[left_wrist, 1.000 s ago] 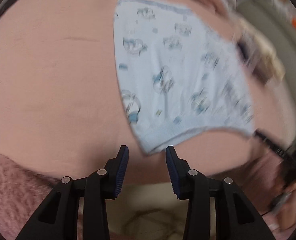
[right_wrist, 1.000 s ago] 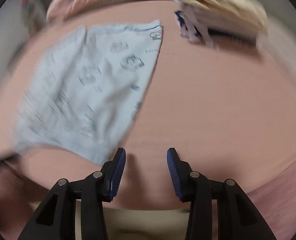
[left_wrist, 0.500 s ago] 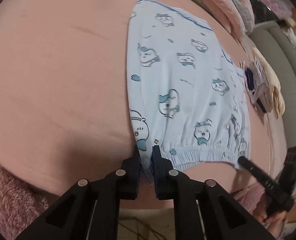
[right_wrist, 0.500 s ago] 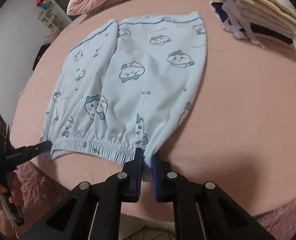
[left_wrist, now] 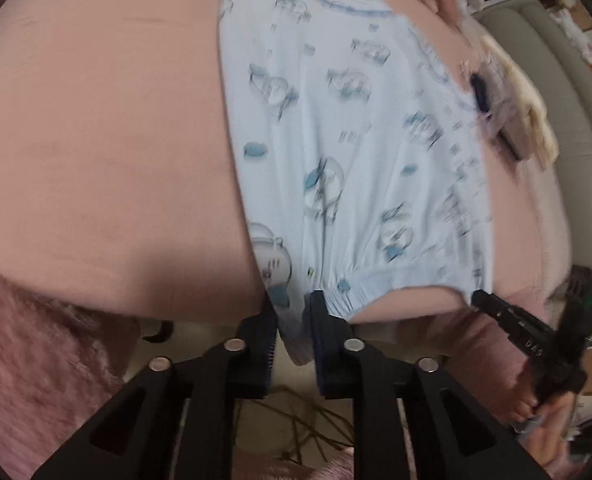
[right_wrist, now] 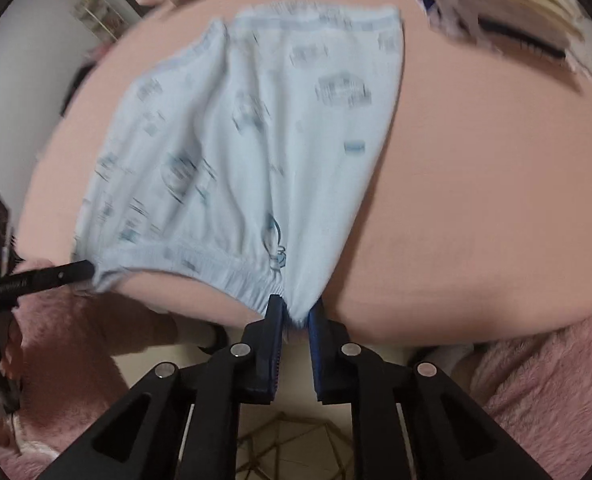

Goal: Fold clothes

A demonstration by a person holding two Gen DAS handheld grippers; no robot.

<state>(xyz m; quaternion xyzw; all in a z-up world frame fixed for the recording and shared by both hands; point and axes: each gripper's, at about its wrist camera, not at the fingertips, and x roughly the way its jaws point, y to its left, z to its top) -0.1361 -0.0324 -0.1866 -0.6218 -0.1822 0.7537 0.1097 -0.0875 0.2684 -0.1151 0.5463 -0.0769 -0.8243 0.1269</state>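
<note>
Left wrist view: the left claw (left_wrist: 293,320) is clenched on the near left waistband corner of the pale blue printed shorts (left_wrist: 348,152), spread on the pink bed (left_wrist: 95,140).

Right wrist view: the right claw (right_wrist: 296,320) pinches the near right corner. Shorts lie unfolded; folding remains. A clothes stack (right_wrist: 508,12) sits far right.

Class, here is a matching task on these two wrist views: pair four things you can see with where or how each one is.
Things:
1. left tongs
2. right tongs
3. blue printed shorts
4. stack of folded clothes

States:
A. piled at the far right of the pink bed
B. spread on the bed, waistband end lifting
C. shut on the waistband's left corner
D. shut on the waistband's right corner

Pairs: 1-C, 2-D, 3-B, 4-A
</note>
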